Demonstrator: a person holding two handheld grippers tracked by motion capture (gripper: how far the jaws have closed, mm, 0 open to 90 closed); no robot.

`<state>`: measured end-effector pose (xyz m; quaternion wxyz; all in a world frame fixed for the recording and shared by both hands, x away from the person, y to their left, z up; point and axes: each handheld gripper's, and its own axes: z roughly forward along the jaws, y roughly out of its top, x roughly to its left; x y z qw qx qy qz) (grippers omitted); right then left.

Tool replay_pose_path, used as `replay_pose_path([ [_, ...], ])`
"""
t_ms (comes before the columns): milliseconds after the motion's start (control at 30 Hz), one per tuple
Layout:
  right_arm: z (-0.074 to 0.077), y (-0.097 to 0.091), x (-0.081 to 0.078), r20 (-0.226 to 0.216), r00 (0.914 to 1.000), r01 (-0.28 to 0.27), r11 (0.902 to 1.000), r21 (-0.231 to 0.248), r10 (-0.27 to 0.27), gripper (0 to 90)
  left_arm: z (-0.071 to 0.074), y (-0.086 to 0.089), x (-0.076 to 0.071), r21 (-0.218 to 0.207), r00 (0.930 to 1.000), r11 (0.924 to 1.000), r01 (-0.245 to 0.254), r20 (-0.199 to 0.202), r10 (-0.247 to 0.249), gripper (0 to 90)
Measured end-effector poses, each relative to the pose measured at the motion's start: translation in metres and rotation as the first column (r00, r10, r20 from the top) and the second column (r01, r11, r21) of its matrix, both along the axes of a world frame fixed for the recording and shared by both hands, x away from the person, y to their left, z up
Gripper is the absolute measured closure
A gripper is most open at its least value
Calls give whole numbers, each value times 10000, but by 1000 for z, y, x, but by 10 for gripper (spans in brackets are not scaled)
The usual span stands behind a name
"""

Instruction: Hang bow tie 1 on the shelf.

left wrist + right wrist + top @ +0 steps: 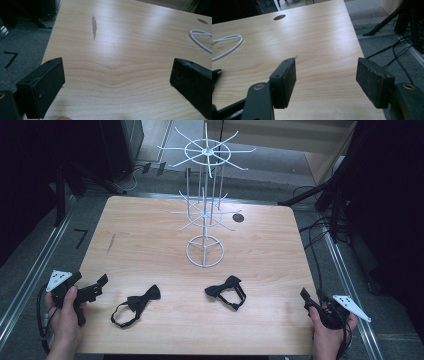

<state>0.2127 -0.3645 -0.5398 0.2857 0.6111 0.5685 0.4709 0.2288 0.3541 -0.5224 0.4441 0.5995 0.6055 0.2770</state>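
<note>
Two black bow ties lie on the wooden table [150, 250]: the left bow tie [142, 301] with its strap looped toward me, and the right bow tie [226, 290]. Behind them stands a white wire rack [205, 210] with spoked arms and a ring base. My left gripper [97, 287] is at the table's left front edge, left of the left bow tie, open and holding nothing [116, 82]. At the right front edge my right gripper [311, 296] is open as well, with bare wood between its jaws [329, 80]. A tip of the right bow tie [215, 72] shows at its left.
The rack's ring base [200, 37] [227, 45] sits mid-table. A round cable hole [238, 217] is near the far edge. Dark stands and cables [320, 230] crowd the floor on the right. A dark streak [94, 26] marks the wood on the left.
</note>
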Motion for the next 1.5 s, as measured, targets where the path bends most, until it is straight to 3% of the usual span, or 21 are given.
replay_pose_path([
  [367, 11, 27, 3, 93, 9959, -901, 9953, -349, 905, 401, 0, -2, 0, 80, 10000, 9999, 82, -17, -82, 2],
  [967, 18, 47, 3, 150, 9926, -1200, 9922, -321, 1206, 422, 0, -4, 1, 115, 9998, 9998, 165, -78, -164, 2],
  [1500, 20, 69, 7, 81, 9832, -1818, 9820, -519, 1825, 422, 0, -4, 2, 110, 9998, 9998, 170, -82, -169, 2],
])
